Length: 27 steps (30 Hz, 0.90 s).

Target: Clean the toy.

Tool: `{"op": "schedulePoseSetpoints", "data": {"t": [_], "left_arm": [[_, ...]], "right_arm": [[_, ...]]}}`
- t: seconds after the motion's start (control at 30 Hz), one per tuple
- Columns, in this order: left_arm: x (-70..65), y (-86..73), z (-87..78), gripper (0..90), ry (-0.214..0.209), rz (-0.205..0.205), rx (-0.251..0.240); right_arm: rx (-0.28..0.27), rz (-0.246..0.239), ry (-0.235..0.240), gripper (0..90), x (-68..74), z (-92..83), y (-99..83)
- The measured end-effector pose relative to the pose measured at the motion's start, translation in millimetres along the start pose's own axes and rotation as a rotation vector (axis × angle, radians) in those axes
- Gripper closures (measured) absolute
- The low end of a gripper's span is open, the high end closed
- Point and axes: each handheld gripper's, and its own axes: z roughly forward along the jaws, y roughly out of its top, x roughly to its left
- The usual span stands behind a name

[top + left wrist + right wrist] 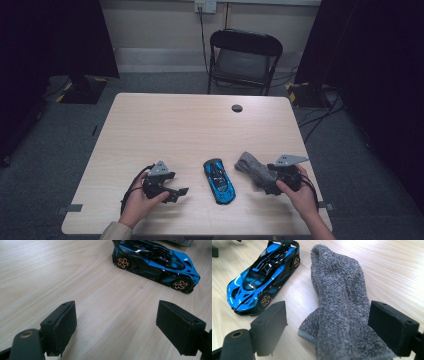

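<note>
A blue and black toy sports car stands on the pale wood table near its front edge, between my two grippers. My left gripper rests left of the car, jaws open over bare wood, with the car ahead and to the right. A crumpled grey terry cloth lies right of the car. My right gripper is open with the cloth lying between its jaws. The left pad stands clear of the cloth and the right pad is at its edge. The car is to the left.
A black folding chair stands beyond the table's far edge. A round cable hole sits near that edge. Dark curtains hang at both sides of the room. A hand holds each gripper at the table's front.
</note>
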Motion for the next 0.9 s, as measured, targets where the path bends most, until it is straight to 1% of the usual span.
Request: {"op": "schedulePoseSetpoints", "data": {"t": [0.13, 0.3, 0.37, 0.47, 0.6, 0.9], "left_arm": [[-0.3, 0.6, 0.5, 16.4, 0.0, 0.0, 0.001], [-0.6, 1.1, 1.2, 16.5, 0.003, 0.016, 0.007], [-0.8, 1.0, 1.1, 16.5, 0.0, 0.007, 0.002], [-0.2, 0.8, -0.4, 16.5, 0.007, 0.01, 0.003], [0.6, 0.1, -1.5, 16.5, 0.008, 0.005, 0.0], [0.5, 0.0, -2.2, 16.5, 0.011, 0.014, 0.0]], "right_arm": [[-0.001, -0.001, -0.005, 14.8, -0.6, -6.3, -4.4], [-0.001, 0.016, -0.013, 14.8, -4.9, -12.4, -12.6], [0.002, 0.022, -0.015, 14.9, -6.4, -14.3, -16.2], [0.009, 0.021, -0.024, 14.8, -7.9, -16.2, -21.4], [0.01, 0.037, -0.026, 14.9, -10.6, -19.7, -28.1], [0.01, 0.053, -0.037, 14.9, -14.2, -29.9, -39.9]]}}
